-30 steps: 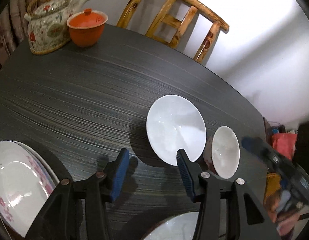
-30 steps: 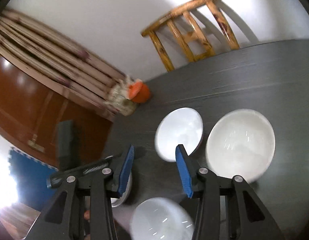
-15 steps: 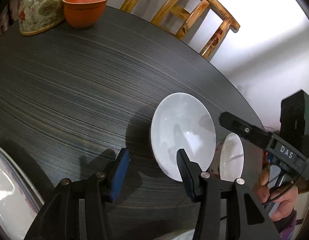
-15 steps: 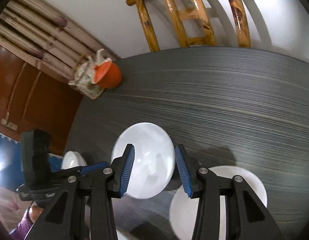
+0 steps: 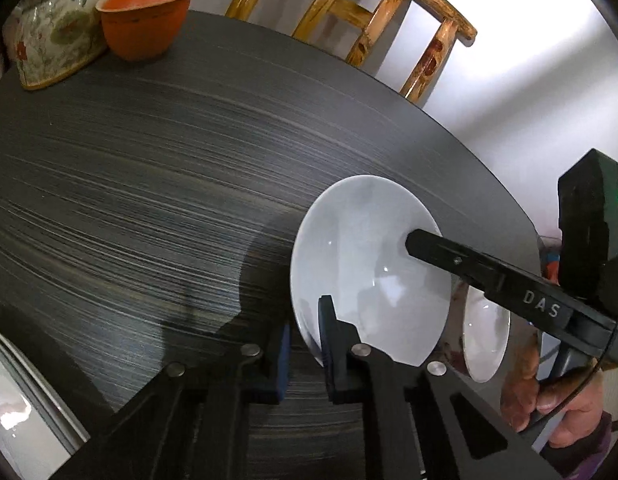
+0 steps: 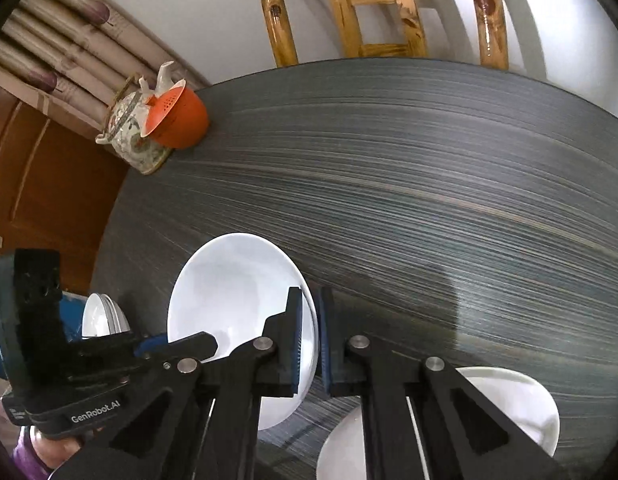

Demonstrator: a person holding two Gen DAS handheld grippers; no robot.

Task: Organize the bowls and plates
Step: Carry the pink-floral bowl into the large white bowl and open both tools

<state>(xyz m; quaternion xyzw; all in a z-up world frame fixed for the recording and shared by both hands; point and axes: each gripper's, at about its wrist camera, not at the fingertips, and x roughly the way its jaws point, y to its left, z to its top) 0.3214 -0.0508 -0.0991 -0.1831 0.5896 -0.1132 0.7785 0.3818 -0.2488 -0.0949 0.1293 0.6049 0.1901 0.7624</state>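
The left gripper (image 5: 305,344) pinches the near rim of the wide, shallow white ceramic bowl (image 5: 361,252): one finger lies inside the bowl, the other outside, under the rim. Its jaws have just been closing, and the rim is between them. The bowl sits on the dark, streaked round surface (image 5: 149,184), which serves as the landmark here. In this left wrist view the right gripper (image 5: 413,240) comes in from the far side of the same bowl, its black finger lying over the opposite rim, a hand (image 5: 549,404) on its handle. Just beside the bowl, toward the surface's edge, stands a smaller white bowl with a dark red outside (image 5: 485,336). At the far end of the surface stand an orange lidded clay cup (image 5: 145,16) and a flowered teapot (image 5: 53,36), touching each other. A white plate edge (image 5: 17,408) shows at the near edge.

In the right wrist view the right gripper (image 6: 315,336) is pressed onto the bowl's (image 6: 233,292) rim, one pad inside and one outside; its jaws too have just been closing on it. The left gripper (image 6: 177,348) reaches the bowl from the other side. A stack of white plates (image 6: 103,316) lies beyond it at the surface's edge, and another white bowl (image 6: 521,404) sits near the bottom.

The step in hand looks like a two-sided grasp of the wide bowl. The next move probably calls for lifting both sides together and level, so that the thin, smooth rim does not slip, then carrying it to a matching stack.
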